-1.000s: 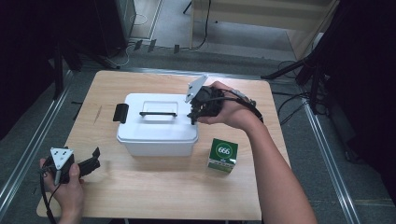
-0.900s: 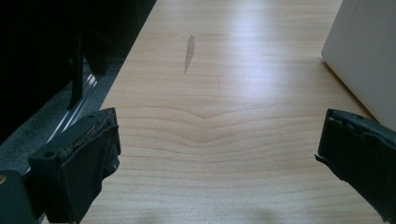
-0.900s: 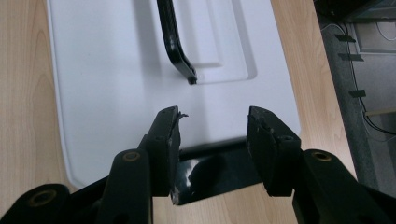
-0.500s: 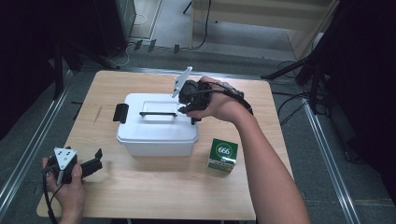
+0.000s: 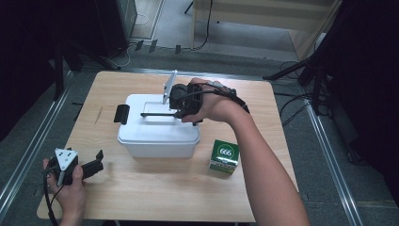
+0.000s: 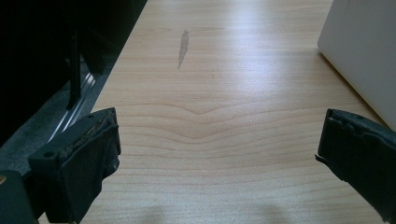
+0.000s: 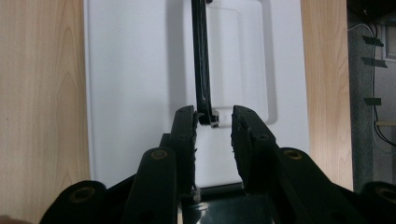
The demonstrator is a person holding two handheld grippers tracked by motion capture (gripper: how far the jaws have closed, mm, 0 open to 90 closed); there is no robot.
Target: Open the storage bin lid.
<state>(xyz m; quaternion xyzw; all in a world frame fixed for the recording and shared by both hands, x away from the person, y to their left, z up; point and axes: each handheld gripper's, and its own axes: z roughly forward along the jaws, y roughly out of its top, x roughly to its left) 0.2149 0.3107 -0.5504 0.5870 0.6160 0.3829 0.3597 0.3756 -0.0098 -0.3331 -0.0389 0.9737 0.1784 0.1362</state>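
The right gripper (image 7: 213, 122) has its jaws closing, narrow, astride the black handle (image 7: 201, 60) of a white box (image 5: 157, 134). The left gripper (image 6: 217, 149) rests with its jaws wide over the bare tabletop (image 6: 224, 93).

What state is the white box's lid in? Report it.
Shut: the lid sits flush on the white box, its black handle between the right tongs.

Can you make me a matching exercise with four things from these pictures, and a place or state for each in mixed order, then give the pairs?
Things:
1. white box
2. black handle
3. green carton
4. left gripper

Places or states:
A. on the table to the right of the box
B. jaws wide open near the table's left front corner
C. middle of the table, lid on
D. its end between the right gripper's jaws

Pairs: 1-C, 2-D, 3-A, 4-B
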